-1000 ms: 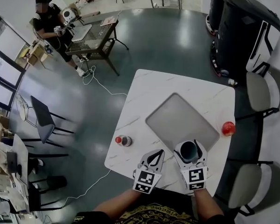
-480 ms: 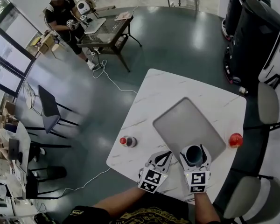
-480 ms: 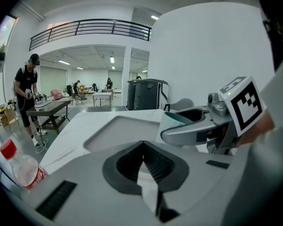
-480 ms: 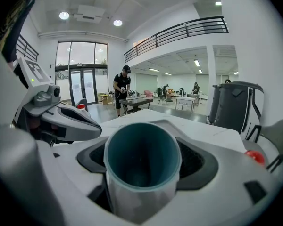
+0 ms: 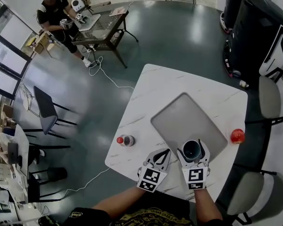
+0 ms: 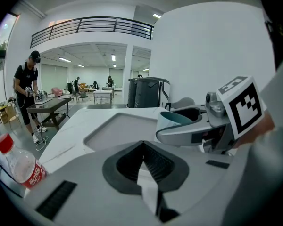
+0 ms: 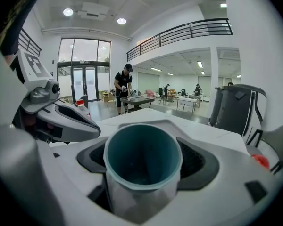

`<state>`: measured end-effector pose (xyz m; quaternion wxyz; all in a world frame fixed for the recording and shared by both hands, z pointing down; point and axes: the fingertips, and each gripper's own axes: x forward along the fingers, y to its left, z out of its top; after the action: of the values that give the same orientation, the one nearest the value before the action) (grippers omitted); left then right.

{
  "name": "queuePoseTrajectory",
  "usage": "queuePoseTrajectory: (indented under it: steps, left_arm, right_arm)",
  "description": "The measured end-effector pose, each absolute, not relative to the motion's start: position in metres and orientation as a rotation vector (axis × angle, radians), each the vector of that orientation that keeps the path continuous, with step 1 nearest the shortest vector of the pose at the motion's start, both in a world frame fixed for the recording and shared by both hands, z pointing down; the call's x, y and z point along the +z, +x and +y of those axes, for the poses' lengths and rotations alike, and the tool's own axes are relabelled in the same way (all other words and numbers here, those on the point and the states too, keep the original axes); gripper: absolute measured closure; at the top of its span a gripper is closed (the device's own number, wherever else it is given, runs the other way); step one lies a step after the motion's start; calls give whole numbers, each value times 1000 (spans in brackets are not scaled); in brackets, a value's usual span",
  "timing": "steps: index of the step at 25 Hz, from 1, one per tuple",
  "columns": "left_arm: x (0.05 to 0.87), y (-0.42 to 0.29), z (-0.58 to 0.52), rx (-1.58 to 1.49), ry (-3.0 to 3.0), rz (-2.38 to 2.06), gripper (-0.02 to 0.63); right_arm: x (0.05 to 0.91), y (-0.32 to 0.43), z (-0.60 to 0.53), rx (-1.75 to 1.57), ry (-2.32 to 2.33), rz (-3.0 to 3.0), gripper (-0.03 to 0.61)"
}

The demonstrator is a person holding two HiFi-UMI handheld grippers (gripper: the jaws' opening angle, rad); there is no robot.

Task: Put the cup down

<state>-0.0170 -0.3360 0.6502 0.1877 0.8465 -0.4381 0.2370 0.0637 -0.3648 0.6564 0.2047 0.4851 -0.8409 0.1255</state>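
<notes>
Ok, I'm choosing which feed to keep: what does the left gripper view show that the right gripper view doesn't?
Only the left gripper view: the left gripper head-on, jaws shut on nothing, and the cup seen from the side. Only the right gripper view: the right gripper clamped on the cup, a look into its teal inside, and a red ball at the right. Both: the cup, the bottle, the table and a person standing far off.
</notes>
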Motion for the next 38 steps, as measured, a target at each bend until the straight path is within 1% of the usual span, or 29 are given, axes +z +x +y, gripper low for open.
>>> queuePoseTrajectory:
  steps: [7,16,19,26,38]
  left_arm:
    - [650,-21,-336,663,2389,-1232,603]
    - [644,-24,-333,642,2400,-1226,603]
    - [640,-25,-332,633,2409,-1226,603]
    - [630,-23,-327,598,2435,-1227,603]
    - [601,-32,-304,510,2478,-1231,603]
  right_arm:
    - [658,52,-367,294,1317,-2346,178]
    - [660,50,-364,304,1300,-2331,176]
    - [659,49,-363,314,1304,-2337,156]
    - [658,56,-356,345,1326,-2330,144]
    - [611,69,-328,302,1507,-2323,145]
